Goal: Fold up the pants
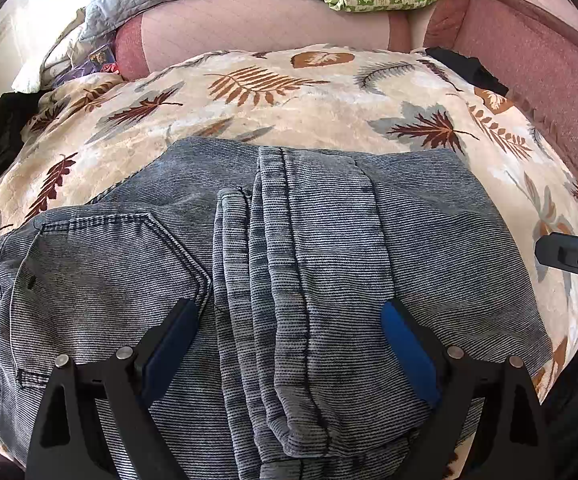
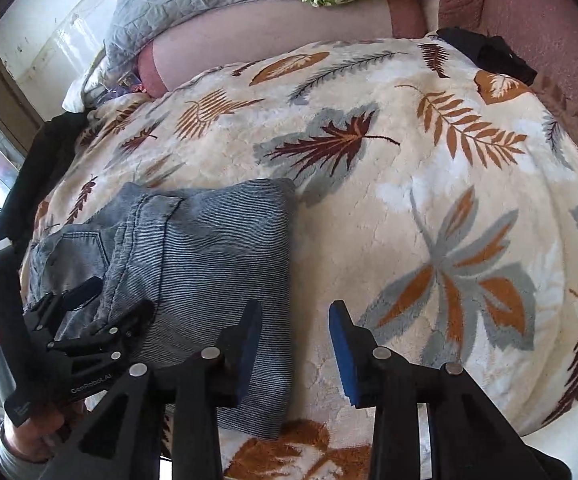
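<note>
The grey-blue corduroy pants [image 1: 281, 280] lie folded into a compact bundle on the leaf-print blanket [image 2: 409, 208] covering the bed, toward its near left edge. The left tool [image 1: 289, 324] hangs released above the bundle, its jaws spread either side of the stacked leg folds, gripping nothing. The right tool [image 2: 295, 332] is also released, poised over the bundle's right edge. The folding looks nearly finished; what remains is probably smoothing or one last fold-over.

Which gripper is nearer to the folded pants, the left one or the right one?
Left. The left gripper hangs open right over the folded pants, jaws straddling them. The right gripper is open over the pants' right edge, by the leaf-print blanket.
</note>
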`<state>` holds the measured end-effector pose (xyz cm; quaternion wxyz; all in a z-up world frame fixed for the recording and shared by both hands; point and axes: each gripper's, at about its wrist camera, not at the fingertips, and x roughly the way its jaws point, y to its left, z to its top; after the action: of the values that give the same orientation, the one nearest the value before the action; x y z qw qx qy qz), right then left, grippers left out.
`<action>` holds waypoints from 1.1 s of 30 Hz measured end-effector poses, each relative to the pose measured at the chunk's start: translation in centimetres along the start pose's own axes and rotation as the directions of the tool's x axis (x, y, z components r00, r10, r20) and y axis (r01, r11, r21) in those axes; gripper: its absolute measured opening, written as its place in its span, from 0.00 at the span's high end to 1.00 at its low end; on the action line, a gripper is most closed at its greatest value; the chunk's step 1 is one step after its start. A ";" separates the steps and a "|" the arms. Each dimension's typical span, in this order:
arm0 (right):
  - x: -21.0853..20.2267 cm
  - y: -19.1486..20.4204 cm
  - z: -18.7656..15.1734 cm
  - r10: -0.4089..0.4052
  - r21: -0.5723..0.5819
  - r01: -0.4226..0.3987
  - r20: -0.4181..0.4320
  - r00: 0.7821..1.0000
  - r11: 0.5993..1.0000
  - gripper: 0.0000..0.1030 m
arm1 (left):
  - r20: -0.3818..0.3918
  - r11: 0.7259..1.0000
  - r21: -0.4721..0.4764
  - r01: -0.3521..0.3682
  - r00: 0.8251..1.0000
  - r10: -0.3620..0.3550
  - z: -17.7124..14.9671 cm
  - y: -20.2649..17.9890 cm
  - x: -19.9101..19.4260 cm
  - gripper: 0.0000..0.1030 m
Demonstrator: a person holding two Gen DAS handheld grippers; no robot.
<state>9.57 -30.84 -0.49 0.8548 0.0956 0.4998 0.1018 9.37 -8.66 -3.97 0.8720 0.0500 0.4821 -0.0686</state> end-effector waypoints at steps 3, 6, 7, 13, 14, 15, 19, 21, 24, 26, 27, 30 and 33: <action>0.1 -0.1 0.0 -0.002 0.003 0.002 -0.002 1.000 1.000 0.63 | 0.000 1.000 -0.001 0.000 1.000 0.000 0.0 0.0 0.0 0.10; 0.2 -0.1 -0.1 -0.009 -0.002 0.009 -0.001 1.000 1.000 0.63 | 0.000 1.000 -0.002 0.000 1.000 0.000 0.0 0.0 0.0 0.09; 0.2 -0.1 -0.1 -0.011 -0.002 0.011 -0.001 1.000 1.000 0.63 | 0.001 1.000 -0.002 -0.001 1.000 0.001 0.0 0.0 0.0 0.09; 0.0 -0.1 -0.1 -0.048 -0.018 0.048 0.017 0.999 0.999 0.63 | 0.004 1.000 -0.001 -0.001 1.000 0.001 0.0 0.0 0.0 0.09; -0.1 -0.1 -0.1 -0.055 -0.021 0.056 0.021 0.998 0.998 0.63 | 0.004 1.000 -0.001 -0.002 1.000 0.002 0.0 0.0 0.0 0.09; -0.1 -0.1 0.0 -0.062 -0.025 0.062 0.024 0.998 0.998 0.63 | 0.005 1.000 -0.002 -0.003 1.000 0.003 0.0 0.0 0.0 0.09; -0.2 -0.2 0.0 -0.068 -0.028 0.069 0.030 0.997 0.997 0.63 | 0.004 1.000 -0.003 -0.004 1.000 0.004 0.0 0.0 0.0 0.09; -0.3 -0.3 -0.1 -0.067 -0.029 0.068 0.031 0.997 0.997 0.63 | 0.004 1.000 -0.003 -0.005 1.000 0.005 0.0 0.0 0.0 0.09; -0.3 -0.5 -0.1 -0.069 -0.027 0.069 0.031 0.997 0.997 0.63 | 0.004 1.000 -0.004 -0.009 1.000 0.009 -0.1 0.0 0.1 0.09; -0.3 -0.6 -0.2 -0.071 -0.025 0.072 0.031 0.997 0.997 0.63 | 0.004 1.000 -0.004 -0.011 1.000 0.011 0.0 0.0 0.1 0.09; -0.3 -0.7 -0.2 -0.074 -0.025 0.074 0.031 0.997 0.997 0.63 | 0.005 1.000 -0.004 -0.013 1.000 0.013 0.0 0.0 0.1 0.09; -0.3 -0.8 -0.2 -0.080 -0.024 0.080 0.033 0.996 0.996 0.63 | 0.005 1.000 -0.004 -0.013 1.000 0.013 0.0 -0.1 0.2 0.09; -0.4 -1.0 0.0 -0.087 -0.019 0.088 0.034 0.996 0.996 0.63 | 0.005 1.000 -0.003 -0.015 1.000 0.015 0.0 -0.1 0.2 0.08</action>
<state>9.50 -31.87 -0.40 0.8677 0.0664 0.4880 0.0677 9.42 -8.77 -4.12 0.8737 0.0522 0.4797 -0.0617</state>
